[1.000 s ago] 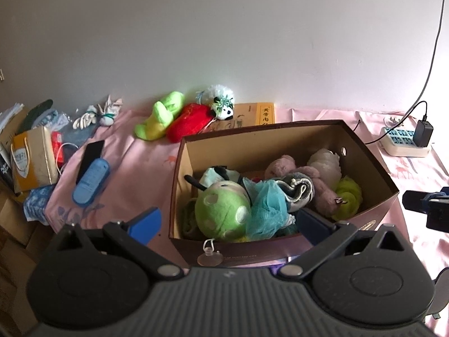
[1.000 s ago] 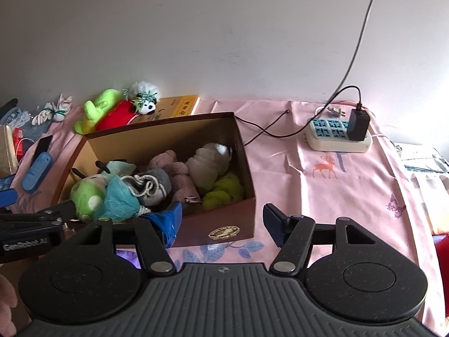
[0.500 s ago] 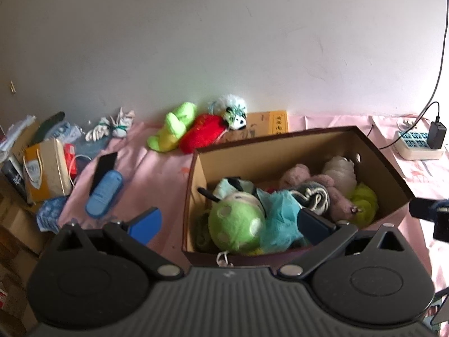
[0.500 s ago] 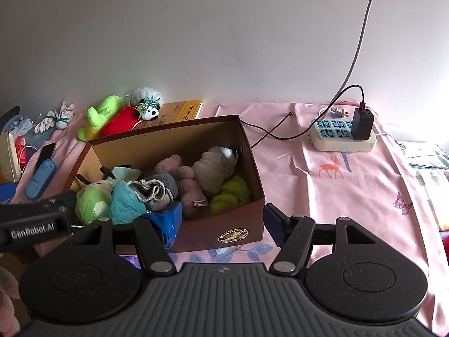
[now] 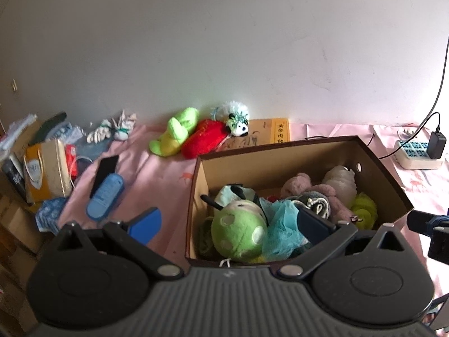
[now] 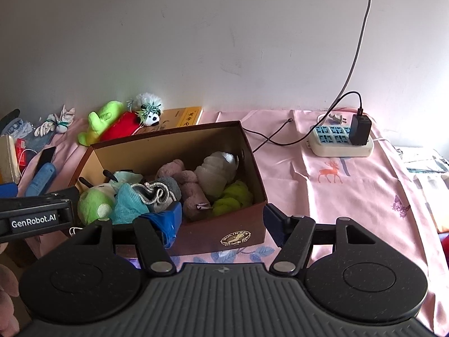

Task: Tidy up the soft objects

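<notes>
Hovering over the near end of the cardboard box [image 5: 331, 151], the left gripper [image 5: 227, 224] has its two blue fingers spread wide with nothing between them, and the right gripper [image 6: 221, 219] is just as spread and just as empty, straddling the box's near right corner. So yeah, both free. Inside the box there's already a pile: a green spotted plush [image 5: 238, 231] at the left end, a teal mesh pouf [image 5: 280, 224] touching it, a grey knit thing [image 5: 311, 200], a pink plush [image 6: 188, 188], a white bundle [image 6: 217, 170] and a yellow-green fluffy piece [image 6: 230, 198] toward the right end. What's left outside, as far as I can tell, is the little cluster against the wall behind the box: a lime green plush [image 5: 175, 134], a red plush [image 5: 204, 139] touching it, and a small panda toy [image 5: 237, 119] resting at the red one's upper end, with the white gloves [image 5: 110, 129] further left. From the left gripper that cluster sits ahead and a bit left, past the box's far left corner; from the right gripper it's well off to the left and across the whole box. My guess is the left hand is the nearer one for the job. The red plush's long axis runs diagonally, low-left to upper-right, so the fingers would probably want to close across it, not along it. The blue case [image 5: 105, 196] and phone [image 5: 103, 167] aren't soft, so I'd leave those.
</notes>
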### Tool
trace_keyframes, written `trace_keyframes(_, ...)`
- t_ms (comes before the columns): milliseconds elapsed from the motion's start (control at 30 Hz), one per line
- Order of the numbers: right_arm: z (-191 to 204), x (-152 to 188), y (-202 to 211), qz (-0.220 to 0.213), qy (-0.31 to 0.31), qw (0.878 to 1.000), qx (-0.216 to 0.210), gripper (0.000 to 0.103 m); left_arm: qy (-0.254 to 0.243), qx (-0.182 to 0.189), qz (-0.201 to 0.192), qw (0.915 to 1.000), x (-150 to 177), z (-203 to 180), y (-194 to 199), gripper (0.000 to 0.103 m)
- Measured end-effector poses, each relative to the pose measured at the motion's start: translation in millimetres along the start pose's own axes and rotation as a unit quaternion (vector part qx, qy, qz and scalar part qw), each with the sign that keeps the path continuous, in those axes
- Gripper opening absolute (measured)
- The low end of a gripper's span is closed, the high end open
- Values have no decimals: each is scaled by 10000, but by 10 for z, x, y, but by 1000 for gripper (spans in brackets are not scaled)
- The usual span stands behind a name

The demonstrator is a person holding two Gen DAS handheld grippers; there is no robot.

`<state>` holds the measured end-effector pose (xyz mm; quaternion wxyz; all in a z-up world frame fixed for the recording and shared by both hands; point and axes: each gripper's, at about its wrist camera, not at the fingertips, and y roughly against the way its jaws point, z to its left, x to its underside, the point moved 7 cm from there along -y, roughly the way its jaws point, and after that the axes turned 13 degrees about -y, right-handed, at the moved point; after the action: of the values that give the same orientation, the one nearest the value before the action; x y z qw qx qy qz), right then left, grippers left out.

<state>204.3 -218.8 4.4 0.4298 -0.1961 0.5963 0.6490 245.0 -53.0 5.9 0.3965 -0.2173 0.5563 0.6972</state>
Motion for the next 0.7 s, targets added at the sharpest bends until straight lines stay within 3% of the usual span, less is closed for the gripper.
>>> trace_keyframes(233, -67, 85, 46, -158, -363, 9992, -23, 50, 230, 186, 71, 9995, 130, -46, 8, 103)
trace_keyframes(700, -263, 207, 222, -354, -662, 9972, -2, 50, 121, 270, 73, 9995, 302, -205, 139, 103)
